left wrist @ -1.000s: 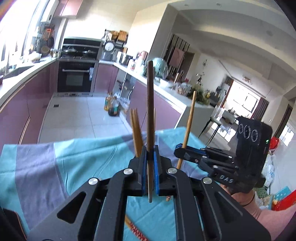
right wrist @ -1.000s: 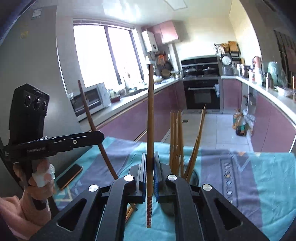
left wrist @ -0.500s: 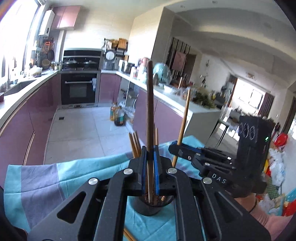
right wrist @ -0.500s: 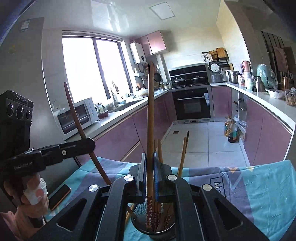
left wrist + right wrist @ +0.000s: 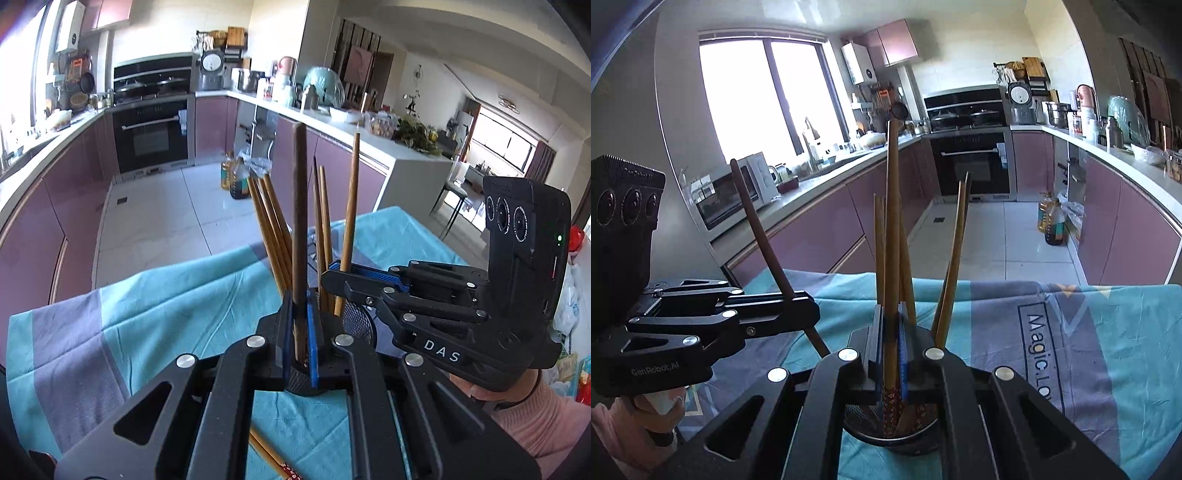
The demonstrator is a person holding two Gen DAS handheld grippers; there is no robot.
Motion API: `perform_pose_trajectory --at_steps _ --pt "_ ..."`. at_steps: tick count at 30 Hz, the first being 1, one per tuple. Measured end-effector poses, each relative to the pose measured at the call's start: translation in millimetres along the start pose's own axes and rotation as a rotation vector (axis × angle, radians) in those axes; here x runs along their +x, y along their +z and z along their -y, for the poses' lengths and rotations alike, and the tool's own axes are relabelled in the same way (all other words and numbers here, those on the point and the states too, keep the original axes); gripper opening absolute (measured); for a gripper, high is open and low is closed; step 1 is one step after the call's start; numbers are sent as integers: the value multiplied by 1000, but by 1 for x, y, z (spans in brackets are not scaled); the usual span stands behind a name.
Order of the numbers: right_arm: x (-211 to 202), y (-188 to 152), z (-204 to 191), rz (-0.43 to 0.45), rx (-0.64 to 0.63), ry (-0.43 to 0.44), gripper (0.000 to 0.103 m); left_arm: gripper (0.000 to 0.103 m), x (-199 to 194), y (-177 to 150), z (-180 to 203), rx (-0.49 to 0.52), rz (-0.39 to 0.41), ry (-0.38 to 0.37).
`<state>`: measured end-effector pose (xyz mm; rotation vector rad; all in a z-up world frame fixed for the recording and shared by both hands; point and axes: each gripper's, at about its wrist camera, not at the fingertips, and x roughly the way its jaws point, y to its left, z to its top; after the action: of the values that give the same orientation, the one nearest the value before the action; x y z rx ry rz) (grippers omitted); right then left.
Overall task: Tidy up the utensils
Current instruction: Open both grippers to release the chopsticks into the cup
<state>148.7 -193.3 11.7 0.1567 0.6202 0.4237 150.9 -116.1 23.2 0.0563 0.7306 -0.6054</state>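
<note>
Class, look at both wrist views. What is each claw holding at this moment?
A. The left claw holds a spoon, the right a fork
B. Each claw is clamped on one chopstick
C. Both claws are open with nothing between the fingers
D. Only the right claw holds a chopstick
B: the left claw pinches a dark chopstick, and the right claw pinches a lighter chopstick above the black mesh holder.

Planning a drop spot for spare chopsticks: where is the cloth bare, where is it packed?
Bare: the teal cloth left of the mesh holder, and the lettered side to its right. Crowded: the holder itself, with both shut grippers over it, and the near edge where a loose chopstick lies.
</note>
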Motion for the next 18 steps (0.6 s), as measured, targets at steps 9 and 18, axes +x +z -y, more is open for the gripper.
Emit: perform_pose_trajectory --at_steps 9,18 --pt "10 -6 7 -31 27 -23 9 8 37 9 -13 -41 -55 13" --pt "-1 -9 1 -17 11 -1 14 10 34 -4 -22 -83 -38 20"
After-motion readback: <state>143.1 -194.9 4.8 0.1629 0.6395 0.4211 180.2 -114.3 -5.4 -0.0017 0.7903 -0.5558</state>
